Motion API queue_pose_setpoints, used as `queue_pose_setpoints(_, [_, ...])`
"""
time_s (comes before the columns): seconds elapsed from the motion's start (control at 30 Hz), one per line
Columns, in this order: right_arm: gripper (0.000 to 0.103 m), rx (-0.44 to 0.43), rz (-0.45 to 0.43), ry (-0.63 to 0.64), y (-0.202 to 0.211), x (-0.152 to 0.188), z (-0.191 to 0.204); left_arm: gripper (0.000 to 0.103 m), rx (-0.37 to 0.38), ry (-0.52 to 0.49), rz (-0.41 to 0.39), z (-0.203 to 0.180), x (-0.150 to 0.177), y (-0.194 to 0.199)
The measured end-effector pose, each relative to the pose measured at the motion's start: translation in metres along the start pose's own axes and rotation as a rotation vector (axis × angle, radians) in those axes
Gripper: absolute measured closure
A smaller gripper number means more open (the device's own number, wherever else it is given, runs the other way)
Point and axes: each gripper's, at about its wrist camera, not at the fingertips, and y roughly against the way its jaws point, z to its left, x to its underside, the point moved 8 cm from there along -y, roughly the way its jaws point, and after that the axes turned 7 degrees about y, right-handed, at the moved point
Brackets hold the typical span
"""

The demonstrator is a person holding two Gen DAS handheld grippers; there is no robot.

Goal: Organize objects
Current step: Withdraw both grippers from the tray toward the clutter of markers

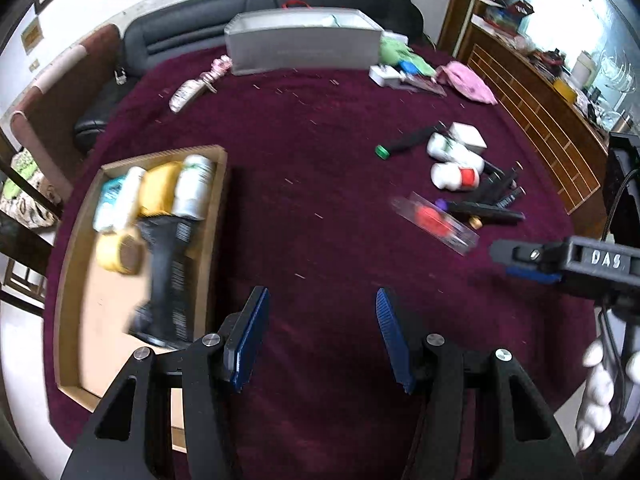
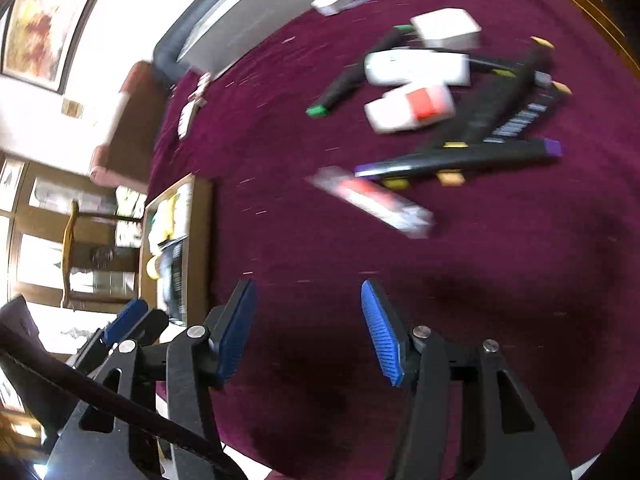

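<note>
Maroon cloth covers the counter (image 1: 320, 184). Left claw (image 1: 320, 336) hangs released over bare cloth — nothing between its blue pads (image 1: 250, 336). Right claw (image 2: 308, 330) likewise spread and empty, seen in the left view as a dark arm entering from the right edge, gloved hand (image 1: 600, 392) below it. Cardboard tray (image 1: 216, 240) sits at the left, already holding white bottles (image 1: 194, 186), a yellow jar (image 1: 158, 188), a yellow tape roll (image 1: 120, 250) and a dark tube (image 1: 168, 276). Still loose on the cloth, well apart from the tray: black markers (image 2: 460, 156), a clear case with red inside (image 2: 376, 202), white bottles — one red-labelled (image 2: 412, 108) — and a small white box (image 2: 446, 28). Grey bin (image 1: 304, 44) stands at the far edge, blurred clutter beside it.
</note>
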Motion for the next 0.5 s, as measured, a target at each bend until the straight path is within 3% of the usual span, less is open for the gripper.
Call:
queue_pose_setpoints(0.2, [0.046, 0.020, 0.002, -0.051, 0.023, -0.002, -0.055, 0.054, 0.019, 0.057, 0.073, -0.030, 0.031, -0.021])
queue_pose_setpoints(0.5, [0.046, -0.003, 0.083, -0.007, -0.006, -0.005, -0.048, 0.054, 0.023, 0.186, 0.106, -0.035, 0.067, -0.027])
